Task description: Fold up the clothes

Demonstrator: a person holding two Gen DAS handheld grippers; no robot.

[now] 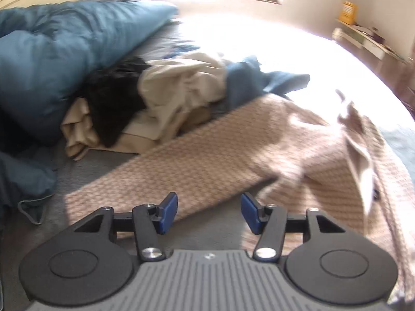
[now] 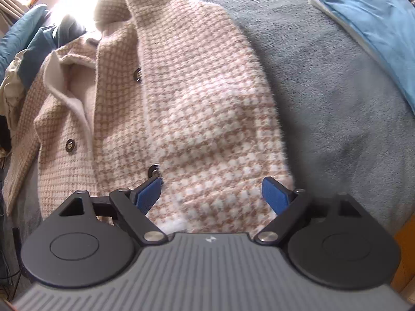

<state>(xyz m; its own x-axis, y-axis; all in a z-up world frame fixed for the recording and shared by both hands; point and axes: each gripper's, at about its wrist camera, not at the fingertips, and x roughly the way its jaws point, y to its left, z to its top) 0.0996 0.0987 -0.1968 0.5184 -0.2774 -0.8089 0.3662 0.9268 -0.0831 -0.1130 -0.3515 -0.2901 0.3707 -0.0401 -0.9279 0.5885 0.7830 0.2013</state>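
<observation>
A pink-and-white houndstooth coat (image 2: 186, 98) with dark buttons lies spread on the grey bed cover (image 2: 337, 90), collar at the far end. My right gripper (image 2: 211, 194) is open and empty, just above the coat's near hem. In the left wrist view one sleeve of the coat (image 1: 207, 160) stretches across the bed. My left gripper (image 1: 208, 213) is open and empty, hovering just above the sleeve's near edge.
A pile of cream (image 1: 171, 96) and black clothes (image 1: 114, 98) lies beyond the sleeve, against a blue duvet (image 1: 52, 64). Light blue folded fabric (image 2: 368, 26) lies at the far right of the bed. A shelf (image 1: 363, 36) stands by the wall.
</observation>
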